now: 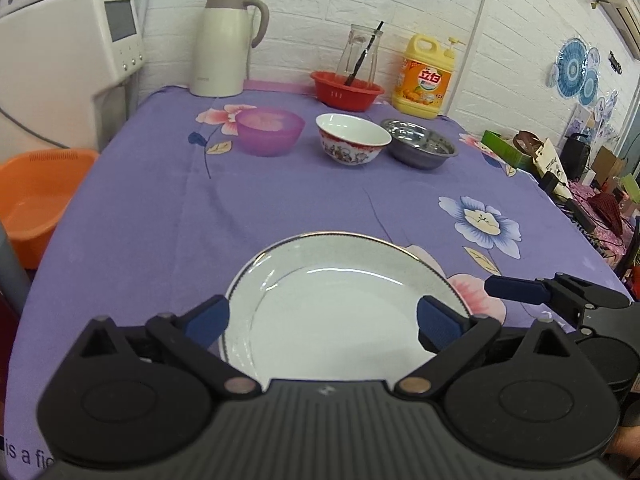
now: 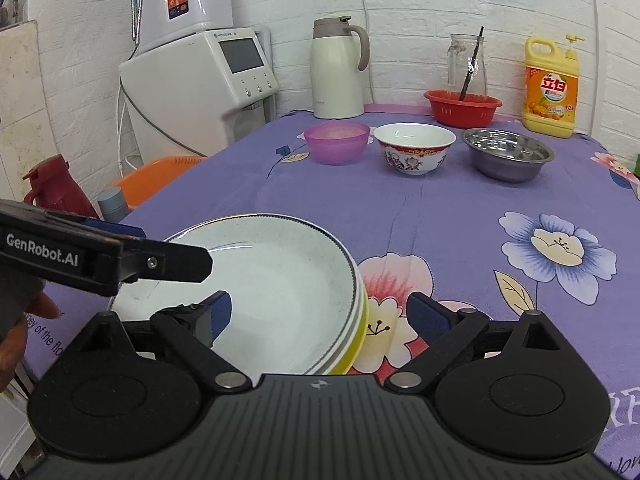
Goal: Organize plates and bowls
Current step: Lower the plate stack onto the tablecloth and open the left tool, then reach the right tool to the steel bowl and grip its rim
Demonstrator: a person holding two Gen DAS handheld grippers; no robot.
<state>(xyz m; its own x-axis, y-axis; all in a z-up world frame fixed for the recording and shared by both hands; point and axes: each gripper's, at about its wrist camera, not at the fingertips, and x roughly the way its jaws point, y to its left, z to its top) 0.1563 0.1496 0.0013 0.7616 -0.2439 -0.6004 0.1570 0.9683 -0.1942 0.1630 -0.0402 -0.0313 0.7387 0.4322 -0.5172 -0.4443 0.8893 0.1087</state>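
- A stack of plates sits at the near edge of the desk; the top one is white with a dark rim line, and a yellow rim shows at the bottom of the stack on its right side.
- The left hand-held gripper hovers over the top plate with its blue-padded fingers spread wide and nothing between them.
- The right hand-held gripper is also spread and empty; its left finger is over the plates and its right finger over the flowered cloth just beside the stack.
- Well beyond the plates, three bowls stand in a row: a purple plastic bowl, a white patterned bowl and a steel bowl.
- Behind them, near the wall, are a red basket with a glass jug at it, a yellow detergent bottle and a cream thermos jug.
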